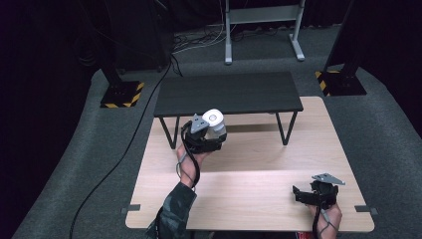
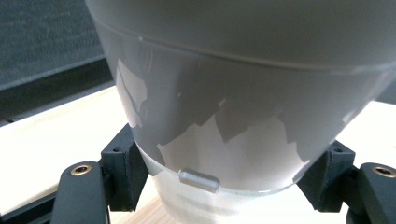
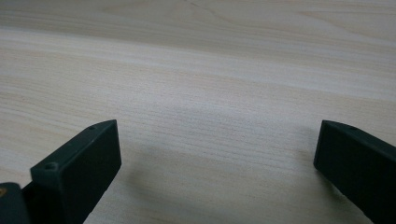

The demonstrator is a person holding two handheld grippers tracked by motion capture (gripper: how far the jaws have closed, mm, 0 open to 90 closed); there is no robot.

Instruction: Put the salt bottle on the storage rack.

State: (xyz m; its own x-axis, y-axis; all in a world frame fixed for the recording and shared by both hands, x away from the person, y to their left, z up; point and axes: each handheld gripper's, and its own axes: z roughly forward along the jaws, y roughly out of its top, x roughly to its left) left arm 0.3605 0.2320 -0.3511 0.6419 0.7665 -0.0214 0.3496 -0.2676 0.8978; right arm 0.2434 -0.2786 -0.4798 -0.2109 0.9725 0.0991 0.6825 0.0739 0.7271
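High view showed the left hand-held gripper (image 1: pixel 211 135) clamped on a white cup (image 1: pixel 214 123), held just in front of the black shelf (image 1: pixel 229 92). The right hand-held gripper (image 1: pixel 302 194) sat near the worktop's (image 1: pixel 249 184) near right edge, jaws spread wide over bare wood.

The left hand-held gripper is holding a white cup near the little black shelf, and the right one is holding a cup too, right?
Not quite. The right hand-held gripper holds nothing: the right gripper view shows its jaws wide apart over the bare wooden table. The left hand-held gripper does hold the white cup.
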